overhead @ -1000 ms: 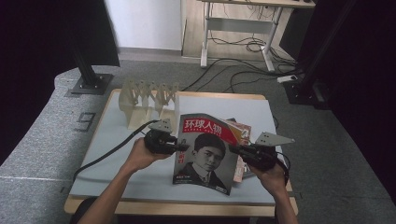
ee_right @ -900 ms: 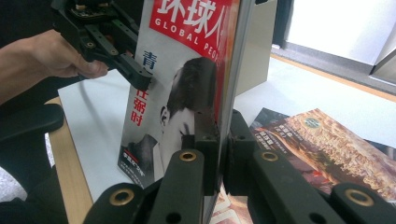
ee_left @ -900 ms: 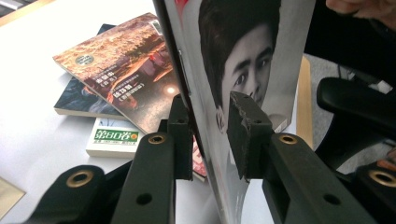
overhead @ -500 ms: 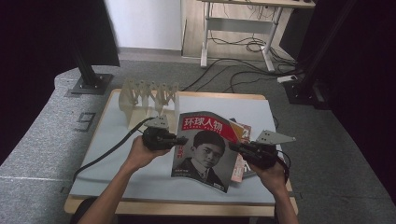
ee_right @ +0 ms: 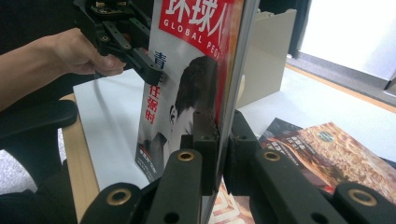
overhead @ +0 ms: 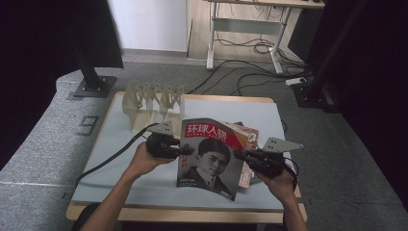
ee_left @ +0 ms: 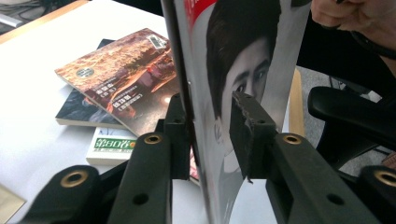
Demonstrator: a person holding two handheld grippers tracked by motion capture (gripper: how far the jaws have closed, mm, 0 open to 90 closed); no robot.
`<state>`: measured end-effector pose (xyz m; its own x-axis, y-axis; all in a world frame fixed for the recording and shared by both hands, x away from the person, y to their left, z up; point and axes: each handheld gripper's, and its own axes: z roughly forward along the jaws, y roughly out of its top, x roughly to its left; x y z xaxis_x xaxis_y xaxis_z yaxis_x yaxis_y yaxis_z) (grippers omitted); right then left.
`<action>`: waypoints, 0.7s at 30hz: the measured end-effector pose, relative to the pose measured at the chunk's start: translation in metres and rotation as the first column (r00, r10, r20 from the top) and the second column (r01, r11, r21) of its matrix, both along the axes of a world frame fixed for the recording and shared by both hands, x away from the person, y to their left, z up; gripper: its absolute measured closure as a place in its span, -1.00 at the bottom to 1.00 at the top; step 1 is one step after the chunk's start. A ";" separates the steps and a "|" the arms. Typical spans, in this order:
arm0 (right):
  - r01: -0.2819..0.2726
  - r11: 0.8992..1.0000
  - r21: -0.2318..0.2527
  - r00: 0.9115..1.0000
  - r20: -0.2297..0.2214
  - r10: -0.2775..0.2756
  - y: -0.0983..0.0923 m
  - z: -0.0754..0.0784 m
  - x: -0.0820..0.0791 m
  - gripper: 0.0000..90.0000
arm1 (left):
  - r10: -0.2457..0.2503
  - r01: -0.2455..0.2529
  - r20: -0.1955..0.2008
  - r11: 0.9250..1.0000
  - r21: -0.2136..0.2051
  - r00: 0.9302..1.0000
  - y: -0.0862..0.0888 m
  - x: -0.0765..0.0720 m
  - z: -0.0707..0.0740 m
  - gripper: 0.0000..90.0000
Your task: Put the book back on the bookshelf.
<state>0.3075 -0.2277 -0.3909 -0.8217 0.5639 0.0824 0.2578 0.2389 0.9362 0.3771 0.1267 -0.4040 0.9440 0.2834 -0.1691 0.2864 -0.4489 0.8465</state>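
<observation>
The magazine (overhead: 211,156) with a red masthead and a portrait on its cover stands upright on edge at the near middle of the surface (overhead: 120,144), its cover facing the person and its bottom edge close to the near rim. The left gripper (overhead: 185,150) meets the magazine's left edge about halfway up. In the left gripper view its fingers (ee_left: 245,126) have just been opening: the magazine (ee_left: 224,93) runs between them, the left finger lies against the pages while the right one stands a little off the cover, so they sit loosely spread around it rather than pinching. The right gripper (overhead: 240,156) holds the right edge at about the same height. In the right gripper view its fingers (ee_right: 203,135) are pressed tight on the magazine (ee_right: 196,70) from both sides, pinching it.

Behind and to the right of the magazine, a small heap of books (overhead: 246,137) lies flat on the surface. The left gripper view shows a brown-orange book (ee_left: 121,77) on top, a dark one beneath it and a white book (ee_left: 109,145) with green lettering nearest. At the far left of the surface stands a pale slotted file rack (overhead: 153,101), well apart from the magazine. A black cable (overhead: 106,161) trails from the left gripper toward the near left.
</observation>
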 end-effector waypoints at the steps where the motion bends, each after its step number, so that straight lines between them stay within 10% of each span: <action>1: 0.002 1.000 0.005 1.000 -0.004 -0.002 -0.001 -0.001 0.000 0.86 | -0.004 0.004 -0.018 1.000 -0.004 1.000 -0.001 0.001 -0.001 0.48; 12: -0.025 1.000 -0.005 1.000 0.014 0.025 0.003 0.002 -0.002 0.87 | 0.090 -0.089 -0.033 0.995 0.054 0.995 -0.008 0.014 -0.011 0.31; 21: 0.001 1.000 -0.009 1.000 0.009 -0.001 0.001 0.001 0.000 0.86 | 0.024 -0.022 -0.030 0.999 0.048 0.999 -0.004 0.007 -0.006 0.85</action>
